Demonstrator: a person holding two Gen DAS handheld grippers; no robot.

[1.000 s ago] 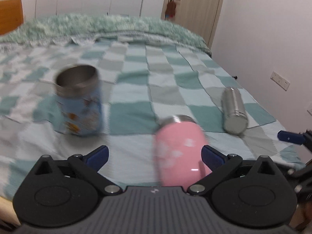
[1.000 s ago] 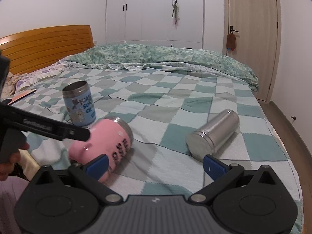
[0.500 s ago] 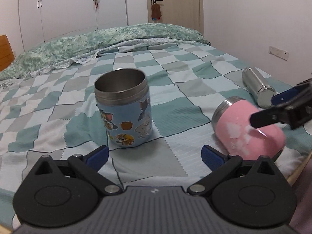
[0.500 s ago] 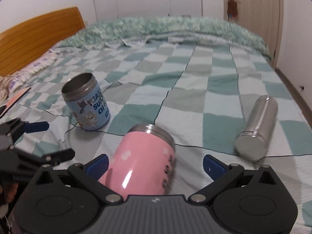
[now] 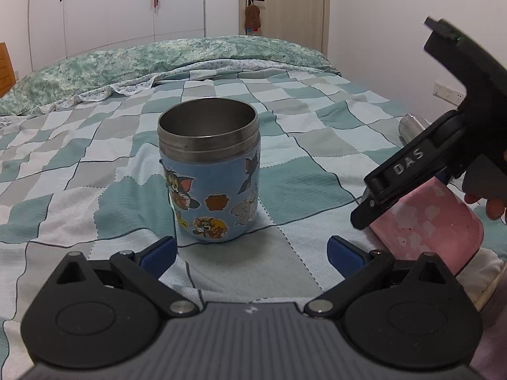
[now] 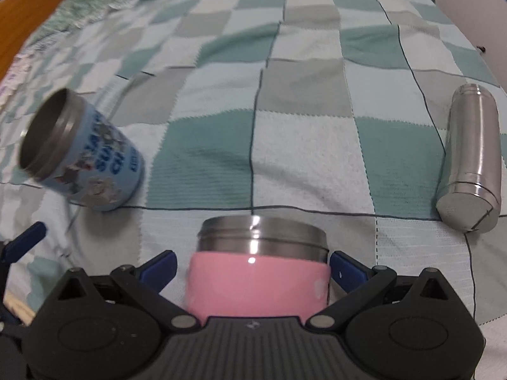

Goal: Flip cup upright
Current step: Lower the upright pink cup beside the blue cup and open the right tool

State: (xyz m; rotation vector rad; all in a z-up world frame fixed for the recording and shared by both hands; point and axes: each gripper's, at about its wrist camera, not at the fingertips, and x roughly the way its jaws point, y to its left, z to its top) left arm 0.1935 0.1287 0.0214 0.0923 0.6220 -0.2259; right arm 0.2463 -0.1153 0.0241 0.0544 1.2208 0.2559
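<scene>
A pink cup (image 6: 256, 280) with a steel rim lies on its side on the checked bedspread, its mouth pointing away from me. My right gripper (image 6: 253, 262) is open, with a blue fingertip on each side of the cup's pink body. I cannot tell whether the pads touch it. The pink cup also shows at the right of the left wrist view (image 5: 431, 221), partly under the right gripper's black body. My left gripper (image 5: 250, 250) is open and empty, just in front of an upright blue cartoon cup (image 5: 210, 171).
The blue cartoon cup also shows at the left of the right wrist view (image 6: 82, 155). A steel flask (image 6: 472, 158) lies on its side at the right. The bed's near edge is close below the pink cup. A wall socket (image 5: 448, 91) is on the right.
My right gripper has moved down and forward so its fingers now straddle the pink cup. My left gripper has closed in on the blue cup, which is now centred in its view.
</scene>
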